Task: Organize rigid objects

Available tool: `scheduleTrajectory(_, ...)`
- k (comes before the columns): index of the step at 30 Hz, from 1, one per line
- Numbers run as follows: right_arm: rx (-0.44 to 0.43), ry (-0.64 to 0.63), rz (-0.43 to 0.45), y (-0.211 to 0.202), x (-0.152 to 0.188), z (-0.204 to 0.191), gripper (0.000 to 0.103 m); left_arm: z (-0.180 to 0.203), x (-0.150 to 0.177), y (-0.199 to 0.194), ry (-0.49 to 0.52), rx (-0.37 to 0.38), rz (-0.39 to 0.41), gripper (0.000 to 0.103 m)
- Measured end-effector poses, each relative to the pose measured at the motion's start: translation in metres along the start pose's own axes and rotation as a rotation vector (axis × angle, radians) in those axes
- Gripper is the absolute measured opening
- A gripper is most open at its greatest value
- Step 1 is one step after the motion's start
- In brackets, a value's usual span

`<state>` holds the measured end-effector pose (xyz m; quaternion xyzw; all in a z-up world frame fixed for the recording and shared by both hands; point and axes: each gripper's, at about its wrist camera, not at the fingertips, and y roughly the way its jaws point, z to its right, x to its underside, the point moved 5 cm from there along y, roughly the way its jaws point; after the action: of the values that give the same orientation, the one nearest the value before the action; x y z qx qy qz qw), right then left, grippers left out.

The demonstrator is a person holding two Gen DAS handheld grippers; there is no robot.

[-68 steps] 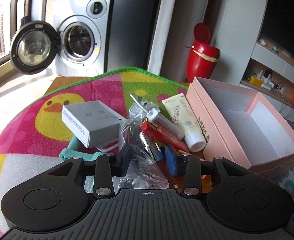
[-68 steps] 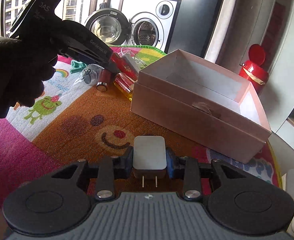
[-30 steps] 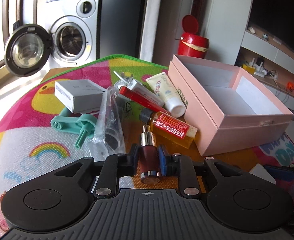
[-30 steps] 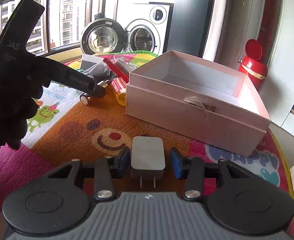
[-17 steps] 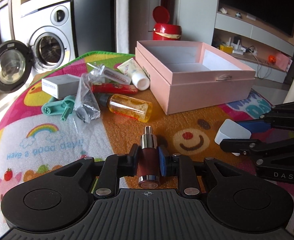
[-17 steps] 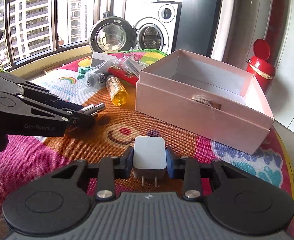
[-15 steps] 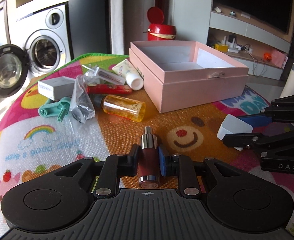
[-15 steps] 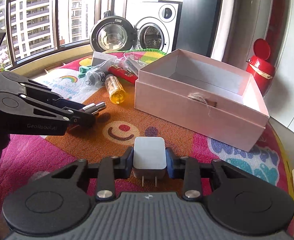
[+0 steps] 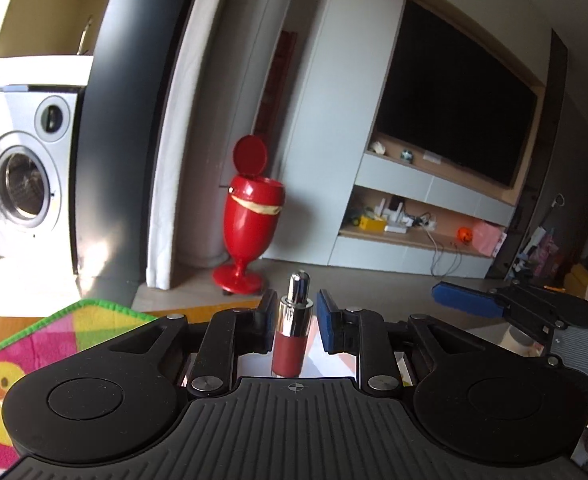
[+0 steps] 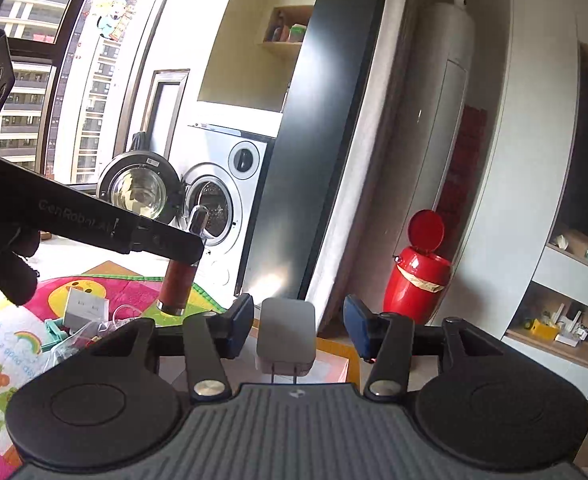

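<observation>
A bright play mat (image 9: 34, 344) with a yellow duck and a green edge covers the worktop, and beyond it the room shows a washing machine (image 9: 26, 176) with its door swung open, a red pedal-style bin (image 9: 252, 216) with its lid up, a dark television (image 9: 453, 108) over shelves of small clutter, and a window (image 10: 22, 40) facing tower blocks. The left hand (image 10: 2, 276), in a black glove, holds the left tongs (image 9: 295, 320) raised above the mat and pointing a little downward. They are clamped on a dark red dropper bottle (image 9: 292, 336) with a silver cap, which hangs in the air, cap uppermost. The right tongs (image 10: 297, 320) are raised beside them, and their blue pads (image 10: 355, 328) are drawing apart. A grey plug charger (image 10: 286, 334) sits between the pads, prongs toward the camera, with a gap on each side. A white carton (image 10: 86, 304) lies on the mat below among small items too cluttered to tell apart. The side of the left tongs reads "GenRobot.AI" in pale letters.
</observation>
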<state>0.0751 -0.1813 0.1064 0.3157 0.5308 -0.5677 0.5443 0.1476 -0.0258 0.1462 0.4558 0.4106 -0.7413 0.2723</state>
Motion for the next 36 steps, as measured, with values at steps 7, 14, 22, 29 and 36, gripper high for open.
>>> scheduleTrajectory(7,-0.068,0.023,-0.094,-0.012,0.092,-0.024,0.067,-0.060,0.086,-0.017,-0.131,-0.277,-0.145,0.025)
scheduleTrajectory(14,-0.208,0.078,-0.283,-0.003,0.146,-0.061,0.067,-0.103,0.136,-0.042,-0.423,-0.307,-0.181,0.025)
scheduleTrajectory(22,-0.217,0.061,-0.276,-0.007,0.145,-0.075,0.067,-0.101,0.140,-0.010,-0.384,-0.383,-0.191,0.025)
scheduleTrajectory(29,-0.186,0.005,-0.251,-0.006,0.128,-0.076,0.067,-0.085,0.151,0.010,-0.191,-0.393,-0.173,0.039)
scheduleTrajectory(36,-0.277,-0.079,-0.187,0.006,0.073,-0.103,0.067,-0.080,0.157,-0.024,-0.052,-0.344,-0.174,0.019)
